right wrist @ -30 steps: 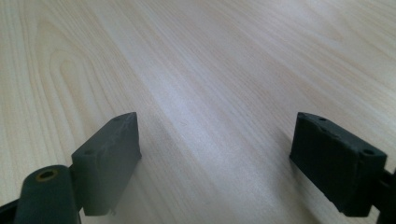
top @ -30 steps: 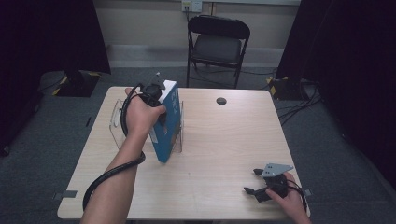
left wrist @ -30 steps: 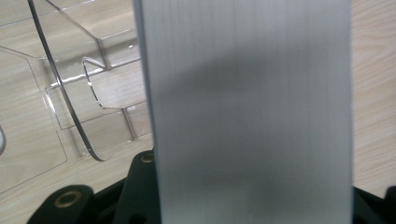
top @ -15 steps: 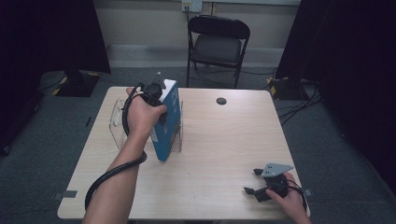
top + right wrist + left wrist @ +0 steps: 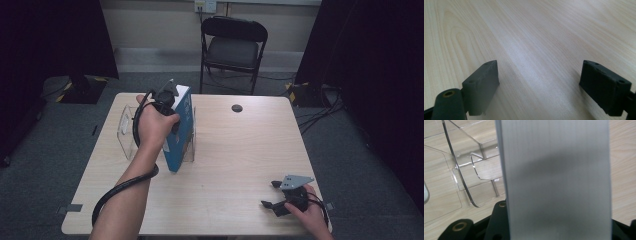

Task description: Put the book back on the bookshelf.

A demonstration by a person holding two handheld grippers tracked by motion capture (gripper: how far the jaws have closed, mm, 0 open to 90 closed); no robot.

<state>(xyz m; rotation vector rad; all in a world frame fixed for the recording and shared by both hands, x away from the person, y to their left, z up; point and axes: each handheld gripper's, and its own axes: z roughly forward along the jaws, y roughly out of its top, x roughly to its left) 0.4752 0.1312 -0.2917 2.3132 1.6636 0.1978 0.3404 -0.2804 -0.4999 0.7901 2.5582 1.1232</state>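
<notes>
**Blue box held up beside the clear stand**

The left claw point(image 5: 169, 100) is clamped on the top of a blue box point(image 5: 181, 131). The box stands tall on the tabletop point(image 5: 240, 150), with its long side going up and down and leaning a little. In the left gripper view the grey edge of the box point(image 5: 556, 180) sits right between the jaws, very close to the camera.

A clear plastic stand point(image 5: 127, 127) is just beside the box, and a clear wall of it also shows on the box's other side, so the box looks to be in or at one of its slots. I cannot tell if the bottom has gone all the way in. In the left gripper view the clear stand point(image 5: 471, 177) lies to the left of the box.

The right claw point(image 5: 278, 196) rests low at the near right corner of the tabletop, well apart from the box. Its jaws are wide apart with nothing between them, just bare wood point(image 5: 536, 37).

The left hand is the near one, so I think any next move with the box is its job. The box would need to go straight down along its long side.
</notes>
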